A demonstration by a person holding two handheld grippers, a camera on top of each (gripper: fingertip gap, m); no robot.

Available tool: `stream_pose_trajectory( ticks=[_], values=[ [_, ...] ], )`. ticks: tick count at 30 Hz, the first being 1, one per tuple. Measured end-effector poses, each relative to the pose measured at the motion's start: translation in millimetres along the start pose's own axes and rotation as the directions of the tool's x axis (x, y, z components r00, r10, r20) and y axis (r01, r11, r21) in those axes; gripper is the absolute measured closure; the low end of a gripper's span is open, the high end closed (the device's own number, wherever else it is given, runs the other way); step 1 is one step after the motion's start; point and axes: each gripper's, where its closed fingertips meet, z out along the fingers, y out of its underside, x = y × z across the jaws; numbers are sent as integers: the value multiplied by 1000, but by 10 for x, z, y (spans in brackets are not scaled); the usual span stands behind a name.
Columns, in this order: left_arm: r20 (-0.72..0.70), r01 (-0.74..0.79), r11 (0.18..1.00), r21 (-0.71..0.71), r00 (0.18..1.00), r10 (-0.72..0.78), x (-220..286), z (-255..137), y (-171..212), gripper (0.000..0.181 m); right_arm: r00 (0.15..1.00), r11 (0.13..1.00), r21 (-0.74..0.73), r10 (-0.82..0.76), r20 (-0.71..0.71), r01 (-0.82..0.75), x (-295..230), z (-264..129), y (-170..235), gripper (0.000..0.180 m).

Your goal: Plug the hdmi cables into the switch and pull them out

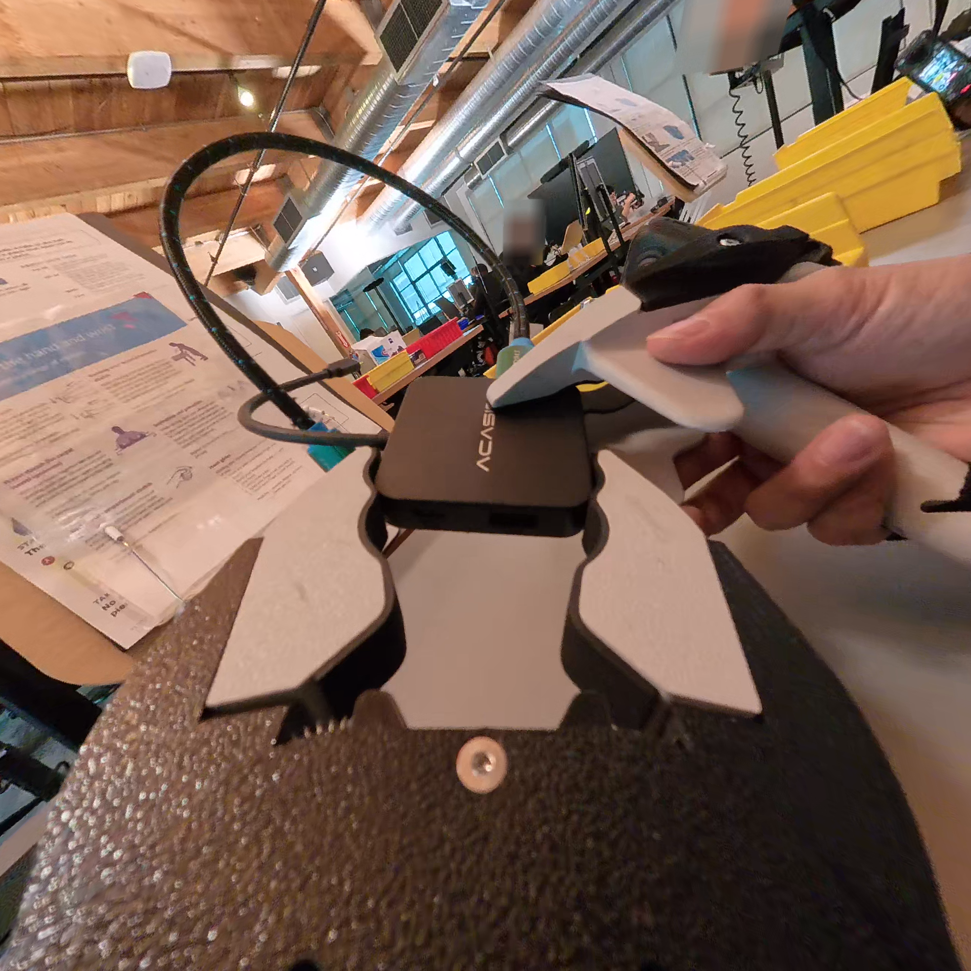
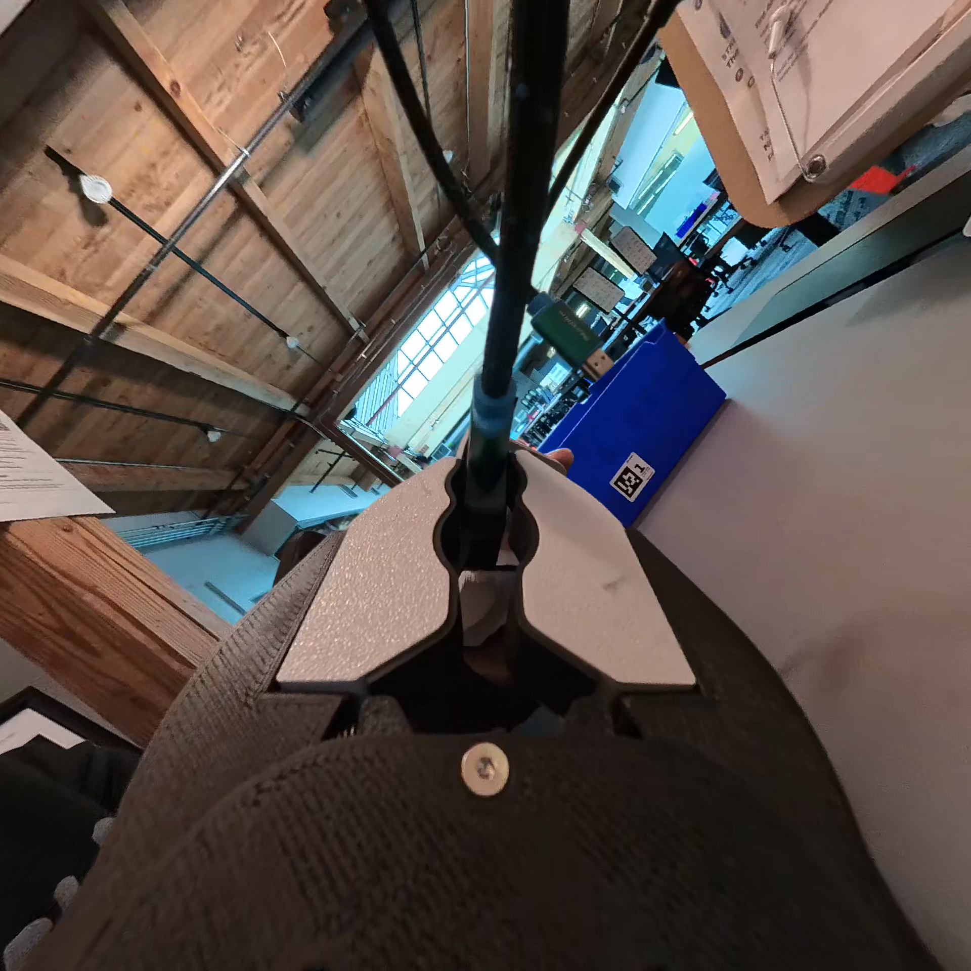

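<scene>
Gripping the black switch [image 1: 483, 452] by its two sides, my left claw [image 1: 486, 494] holds it lifted off the table [image 1: 788, 657], its empty front ports facing back toward my camera. Just past the switch's top edge, my right claw [image 1: 530, 375] reaches in from the side, held by a hand [image 1: 819, 420]. In the right wrist view, that claw [image 2: 486, 504] is closed on the dark plug of an hdmi cable [image 2: 504, 294], whose braided cord [image 1: 220, 294] loops high above the switch and behind it. A thinner cable [image 1: 294, 415] leaves the switch's left edge. Left of the switch lies a printed sheet [image 1: 105, 410]; beyond it, yellow bins [image 1: 861, 173].
</scene>
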Motion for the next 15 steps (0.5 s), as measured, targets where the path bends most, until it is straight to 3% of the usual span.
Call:
stream_pose_trajectory(
  ticks=[5, 8, 11, 15],
  values=[
    [-2, 42, 999, 2, 999, -42, 14, 2, 47, 108, 1000, 1000, 5, 18, -14, -18, 37, -4, 12, 166],
    [-3, 68, 995, -74, 998, -68, 31, 21, 109, 107, 999, 1000, 6, -29, -31, 29, 69, -20, -2, 162],
    [-34, 201, 979, -46, 979, -203, 30, 6, 27, 108, 996, 996, -26, -88, 28, 89, -29, -18, -9, 157],
    [-84, 397, 918, -9, 914, -396, -24, -75, 9, 108, 933, 928, -105, -354, 60, 358, -146, 9, 69, 135]
  ],
)
